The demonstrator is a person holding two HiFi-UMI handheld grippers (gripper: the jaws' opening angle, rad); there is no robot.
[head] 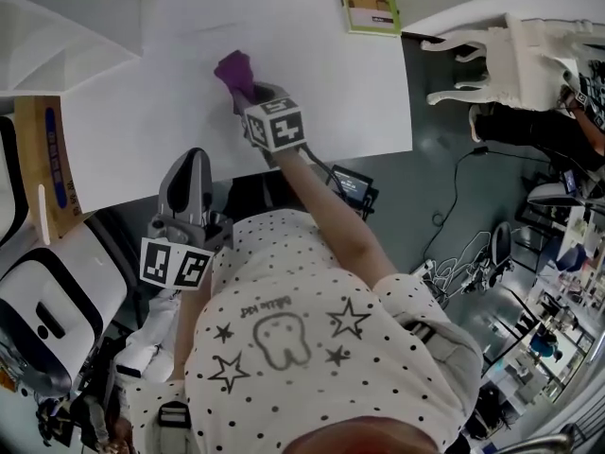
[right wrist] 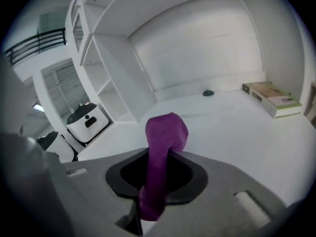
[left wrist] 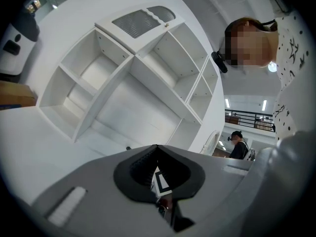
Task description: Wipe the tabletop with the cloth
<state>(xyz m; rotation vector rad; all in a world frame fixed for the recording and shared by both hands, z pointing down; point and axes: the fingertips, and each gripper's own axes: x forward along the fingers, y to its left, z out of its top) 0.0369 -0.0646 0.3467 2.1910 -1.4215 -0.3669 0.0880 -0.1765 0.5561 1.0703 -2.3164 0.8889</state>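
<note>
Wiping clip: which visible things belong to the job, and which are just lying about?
In the job: purple cloth, clamped in the right gripper; white tabletop.
Lying about: flat box at the table's far edge; small dark object; cardboard box beside the table; left gripper, shut and empty, off the table.

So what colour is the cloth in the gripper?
Purple. The cloth shows best in the right gripper view.

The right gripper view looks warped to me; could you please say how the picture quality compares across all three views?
Right gripper view: fisheye bends the shelves, corners go black, the cloth is evenly lit without glare. Left gripper view: same bending, a lamp flares. Head view: the tabletop is nearly washed-out white.
</note>
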